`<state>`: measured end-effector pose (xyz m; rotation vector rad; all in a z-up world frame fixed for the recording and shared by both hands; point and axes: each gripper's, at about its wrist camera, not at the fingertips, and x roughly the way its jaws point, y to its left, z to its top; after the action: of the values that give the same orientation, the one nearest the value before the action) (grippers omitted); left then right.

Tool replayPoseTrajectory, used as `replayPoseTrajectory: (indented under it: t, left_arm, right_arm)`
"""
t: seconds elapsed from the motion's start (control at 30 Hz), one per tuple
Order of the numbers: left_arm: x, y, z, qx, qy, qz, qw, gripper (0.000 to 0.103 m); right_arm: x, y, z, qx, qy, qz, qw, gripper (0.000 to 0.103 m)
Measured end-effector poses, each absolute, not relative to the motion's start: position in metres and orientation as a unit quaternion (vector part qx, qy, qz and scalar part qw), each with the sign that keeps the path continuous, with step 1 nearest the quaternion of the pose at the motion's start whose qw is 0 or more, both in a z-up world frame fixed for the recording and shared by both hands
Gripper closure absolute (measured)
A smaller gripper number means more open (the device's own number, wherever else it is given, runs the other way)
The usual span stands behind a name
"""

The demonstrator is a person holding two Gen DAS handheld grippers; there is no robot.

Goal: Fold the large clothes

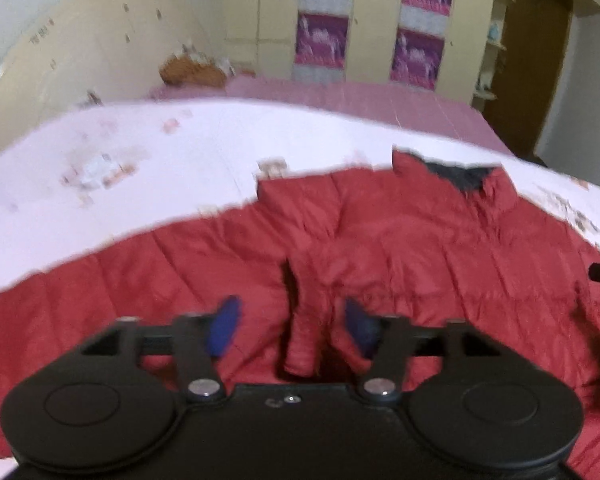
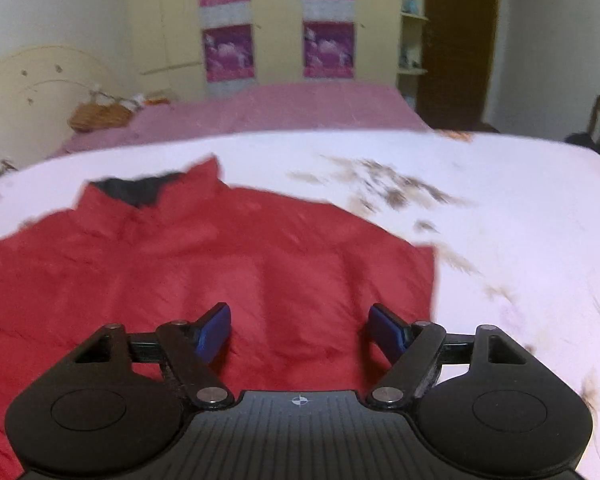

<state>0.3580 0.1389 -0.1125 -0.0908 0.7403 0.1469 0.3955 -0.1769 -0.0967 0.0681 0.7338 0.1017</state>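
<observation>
A red quilted jacket [image 1: 400, 248] with a dark collar lining [image 1: 464, 176] lies spread on a white printed bed cover [image 1: 160, 168]. In the left wrist view a raised fold of red sleeve [image 1: 304, 340] stands between the blue pads of my left gripper [image 1: 292, 326]. The jaws are apart and neither pad presses on the fold. In the right wrist view my right gripper [image 2: 300, 332] hovers open over the right part of the jacket [image 2: 204, 264], near its side edge, with nothing pinched. The collar [image 2: 140, 188] points away from me.
The white cover [image 2: 480, 220] extends right of the jacket, with a brownish print. Beyond it lie a pink sheet [image 2: 300, 108] and a wicker basket [image 2: 98, 116] by the cream headboard [image 2: 28, 80]. A wardrobe with purple posters [image 2: 328, 48] and a brown door [image 2: 460, 40] stand behind.
</observation>
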Motion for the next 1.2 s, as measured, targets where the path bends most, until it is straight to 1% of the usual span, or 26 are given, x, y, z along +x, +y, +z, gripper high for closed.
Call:
replayPoseTrajectory:
  t: [0.1, 0.27, 0.37, 0.5, 0.57, 0.63, 0.8, 0.97, 1.03, 1.1, 1.13, 1.17, 1.2]
  left_arm:
    - [0.357, 0.130, -0.103, -0.040, 0.350, 0.055, 0.934, 0.038]
    - [0.364, 0.122, -0.107, -0.058, 0.377, 0.038, 0.924, 0.038]
    - [0.371, 0.117, -0.113, -0.053, 0.385, 0.031, 0.921, 0.038]
    - [0.386, 0.115, -0.130, -0.040, 0.406, 0.039, 0.912, 0.038]
    - [0.395, 0.119, -0.141, -0.046, 0.425, 0.045, 0.903, 0.037]
    - [0.398, 0.122, -0.146, -0.049, 0.427, 0.047, 0.901, 0.037]
    - [0.398, 0.121, -0.148, -0.041, 0.430, 0.046, 0.901, 0.035]
    - [0.399, 0.123, -0.147, -0.047, 0.436, 0.047, 0.897, 0.034]
    - [0.399, 0.124, -0.143, -0.055, 0.439, 0.053, 0.895, 0.035]
    - [0.397, 0.126, -0.137, -0.067, 0.442, 0.061, 0.892, 0.033]
    - [0.394, 0.127, -0.133, -0.073, 0.440, 0.062, 0.893, 0.030]
    - [0.392, 0.128, -0.130, -0.076, 0.438, 0.064, 0.894, 0.027]
    - [0.389, 0.128, -0.127, -0.077, 0.435, 0.067, 0.895, 0.027]
  right_arm:
    - [0.403, -0.153, -0.094, 0.010, 0.354, 0.064, 0.933, 0.027]
    - [0.423, -0.132, -0.104, -0.003, 0.363, 0.066, 0.930, 0.027]
    - [0.435, -0.139, -0.111, 0.007, 0.373, 0.050, 0.926, 0.027]
    - [0.434, -0.150, -0.113, -0.010, 0.371, 0.034, 0.928, 0.027]
    - [0.435, -0.162, -0.116, -0.008, 0.374, 0.021, 0.927, 0.027]
    - [0.437, -0.177, -0.121, -0.007, 0.378, 0.001, 0.926, 0.027]
    - [0.439, -0.206, -0.138, 0.014, 0.393, -0.021, 0.919, 0.027]
    - [0.434, -0.204, -0.144, 0.008, 0.383, -0.023, 0.923, 0.027]
    - [0.437, -0.204, -0.142, 0.003, 0.393, -0.018, 0.919, 0.027]
    - [0.443, -0.203, -0.134, -0.008, 0.414, -0.006, 0.910, 0.027]
    - [0.441, -0.203, -0.127, -0.009, 0.415, -0.005, 0.910, 0.027]
    - [0.435, -0.201, -0.122, -0.010, 0.406, -0.004, 0.914, 0.027]
    - [0.428, -0.198, -0.115, -0.009, 0.395, 0.002, 0.919, 0.027]
